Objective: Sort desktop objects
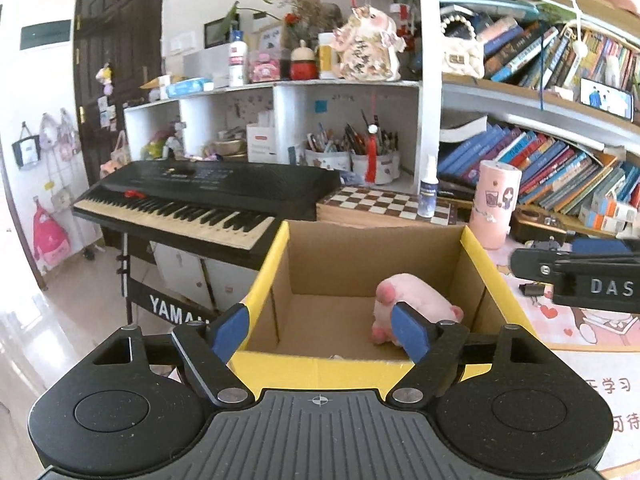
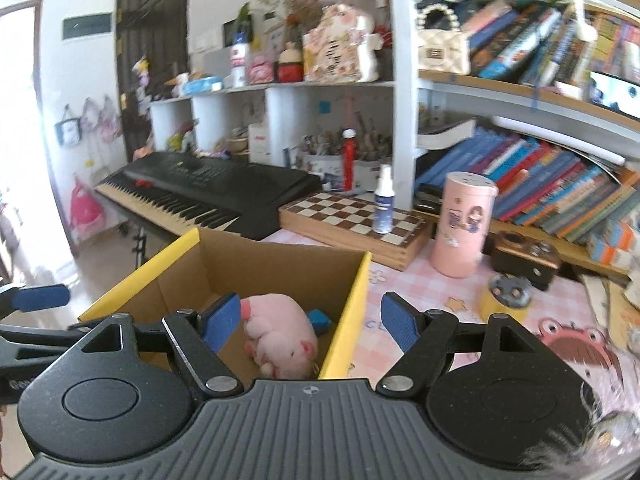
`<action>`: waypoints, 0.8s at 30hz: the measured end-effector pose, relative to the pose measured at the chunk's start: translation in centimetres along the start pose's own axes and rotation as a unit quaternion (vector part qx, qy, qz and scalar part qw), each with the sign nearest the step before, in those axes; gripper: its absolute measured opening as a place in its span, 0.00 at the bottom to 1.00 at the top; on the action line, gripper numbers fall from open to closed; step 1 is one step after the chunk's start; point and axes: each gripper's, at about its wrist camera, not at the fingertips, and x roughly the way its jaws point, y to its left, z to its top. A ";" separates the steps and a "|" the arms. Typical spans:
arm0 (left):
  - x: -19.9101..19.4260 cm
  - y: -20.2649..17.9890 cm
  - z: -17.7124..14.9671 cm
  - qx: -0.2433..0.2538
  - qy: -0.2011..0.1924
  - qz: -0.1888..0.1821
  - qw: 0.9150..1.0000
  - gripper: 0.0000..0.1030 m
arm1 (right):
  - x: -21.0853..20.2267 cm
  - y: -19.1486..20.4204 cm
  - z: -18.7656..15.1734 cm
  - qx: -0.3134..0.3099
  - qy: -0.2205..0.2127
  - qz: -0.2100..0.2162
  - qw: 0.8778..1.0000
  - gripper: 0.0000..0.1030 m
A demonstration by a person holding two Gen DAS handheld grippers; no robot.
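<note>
An open cardboard box (image 1: 360, 264) with yellow outer faces and plain brown inner walls stands at the near left part of the table (image 2: 404, 276), which is covered in a pink checked cloth; in the right wrist view the same box (image 2: 276, 264) has its right wall running away from the camera. Inside it, on the floor near the right wall, lies a pink plush pig (image 2: 280, 332), soft and rounded, with darker pink feet and snout. It lies on its side, its long axis running from the far left toward the near right of the box in the right wrist view, snout end nearer the camera. In the left wrist view the pig (image 1: 416, 304) shows partly behind one blue pad. A small blue object (image 2: 319, 317) lies just beside the pig, against the right wall; what it is cannot be told.

The left gripper (image 1: 320, 330) hangs over the box's near edge with its fingers (image 1: 410, 332) spread wide and nothing between the pads. The right gripper (image 2: 310, 322) straddles the box's right wall, fingers (image 2: 398, 322) also wide apart, gripping nothing; one pad is over the box, the other over the table.

Farther back on the table stand a pink cylindrical container (image 2: 464, 228) and a chessboard (image 2: 352, 220) with a spray bottle (image 2: 384, 204) on it.
</note>
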 end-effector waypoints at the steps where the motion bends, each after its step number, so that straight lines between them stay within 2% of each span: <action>1: -0.4 0.3 -0.3 -0.003 -0.002 0.002 1.000 0.79 | -0.4 0.0 -0.3 0.009 -0.002 -0.006 1.000 0.74; 8: -3.0 1.4 -1.9 -0.002 0.002 -0.006 1.000 0.80 | -3.8 1.0 -2.5 0.051 -0.009 -0.040 0.998 0.75; 16: -5.9 2.6 -3.9 0.015 0.006 -0.017 1.000 0.81 | -7.5 3.2 -6.1 0.075 0.005 -0.066 0.995 0.75; 24: -7.8 3.7 -5.7 0.025 0.016 -0.027 0.999 0.82 | -9.7 6.0 -8.9 0.070 0.025 -0.077 0.994 0.75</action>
